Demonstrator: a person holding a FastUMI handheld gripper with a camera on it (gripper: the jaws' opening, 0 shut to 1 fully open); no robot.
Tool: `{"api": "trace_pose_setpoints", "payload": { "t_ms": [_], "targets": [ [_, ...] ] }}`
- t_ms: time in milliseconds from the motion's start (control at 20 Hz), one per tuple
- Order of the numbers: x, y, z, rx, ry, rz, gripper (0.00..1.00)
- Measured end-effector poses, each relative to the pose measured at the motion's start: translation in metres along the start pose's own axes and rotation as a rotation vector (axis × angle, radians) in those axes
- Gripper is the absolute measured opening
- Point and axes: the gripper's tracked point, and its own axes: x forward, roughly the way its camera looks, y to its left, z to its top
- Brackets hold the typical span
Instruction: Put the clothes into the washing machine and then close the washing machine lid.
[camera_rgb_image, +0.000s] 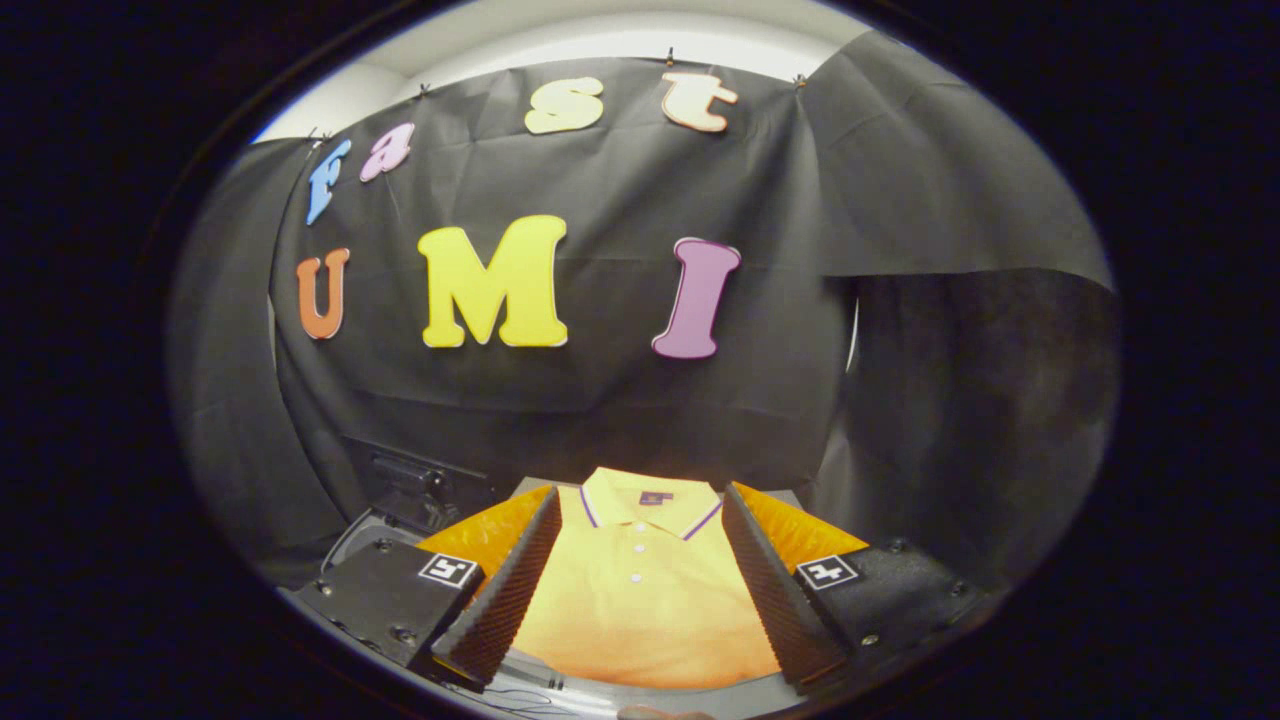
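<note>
A folded yellow-orange polo shirt (640, 590) with a striped collar and white buttons lies flat on a light surface, collar pointing away from me. My gripper (640, 505) hovers over it, open wide. The two fingers (515, 575) flank the shirt's body, one along each side, and neither touches the cloth. A dark machine part (405, 500), possibly the washing machine's edge, shows beyond the left finger against the booth wall.
The black cloth wall (600, 400) hangs close behind the shirt and wraps round to the right. A pale surface (560, 690) carries the shirt, with a thin cable lying on it near me.
</note>
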Motion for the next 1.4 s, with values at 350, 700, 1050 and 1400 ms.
{"api": "trace_pose_setpoints", "payload": {
  "t_ms": [350,700,1050,1400],
  "targets": [
    [0.073,-0.001,-0.033,-0.007,0.198,0.016,1.0],
    [0.096,-0.002,-0.098,0.062,0.463,-0.007,1.0],
    [0.095,-0.002,-0.125,0.077,0.605,-0.014,0.99],
    [0.097,0.0,-0.123,0.071,0.578,0.021,0.95]
  ]
}}
